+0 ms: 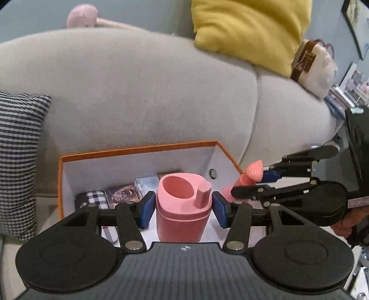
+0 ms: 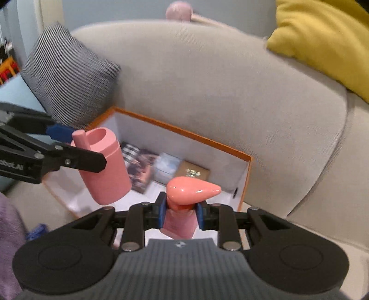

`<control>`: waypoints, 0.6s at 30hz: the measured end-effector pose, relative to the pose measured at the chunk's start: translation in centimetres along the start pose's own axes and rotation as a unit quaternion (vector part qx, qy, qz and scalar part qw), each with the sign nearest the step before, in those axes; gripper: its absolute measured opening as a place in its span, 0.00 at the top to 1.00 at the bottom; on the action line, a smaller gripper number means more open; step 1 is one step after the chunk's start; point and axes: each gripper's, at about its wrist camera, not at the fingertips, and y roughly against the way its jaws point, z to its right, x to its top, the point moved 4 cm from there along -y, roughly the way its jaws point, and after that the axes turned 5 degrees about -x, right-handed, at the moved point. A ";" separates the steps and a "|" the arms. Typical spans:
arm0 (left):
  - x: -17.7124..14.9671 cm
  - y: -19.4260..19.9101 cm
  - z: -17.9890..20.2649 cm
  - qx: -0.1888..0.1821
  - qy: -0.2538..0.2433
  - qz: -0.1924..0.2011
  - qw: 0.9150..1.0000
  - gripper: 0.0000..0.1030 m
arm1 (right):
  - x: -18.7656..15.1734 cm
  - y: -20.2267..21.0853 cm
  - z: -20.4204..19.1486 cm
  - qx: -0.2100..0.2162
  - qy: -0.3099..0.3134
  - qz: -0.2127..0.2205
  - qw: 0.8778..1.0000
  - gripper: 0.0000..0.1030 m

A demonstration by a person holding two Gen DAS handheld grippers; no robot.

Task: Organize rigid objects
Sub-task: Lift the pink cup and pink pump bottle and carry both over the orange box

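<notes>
Left tongs [image 1: 183,206] level, blue pads clamped on the pink cup [image 1: 182,207], right tongs [image 2: 181,213] beside them, closed on a pink bottle's neck [image 2: 180,207]

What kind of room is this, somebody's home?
Most likely a home living room. A grey sofa fills the view, with a yellow cushion and a checked cushion on it, and an orange-edged box of small items sits on the seat.

Grey sofa [image 1: 143,92], yellow cushion [image 1: 249,30], checked pillow [image 2: 66,78], perhaps plush toy [image 1: 81,17]
</notes>
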 end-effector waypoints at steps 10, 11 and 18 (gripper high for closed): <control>-0.1 -5.3 -1.1 0.002 0.029 -0.023 0.999 0.41 | 1.3 -7.0 3.1 -0.035 -0.010 -0.015 0.999 0.74; -0.1 -5.5 -1.2 0.001 0.030 -0.025 0.999 0.41 | 1.4 -7.4 3.1 -0.037 -0.011 -0.013 0.999 0.74; 0.4 -6.9 -1.6 0.001 0.031 -0.030 0.999 0.42 | 2.1 -10.5 3.5 -0.041 -0.014 -0.020 0.999 0.74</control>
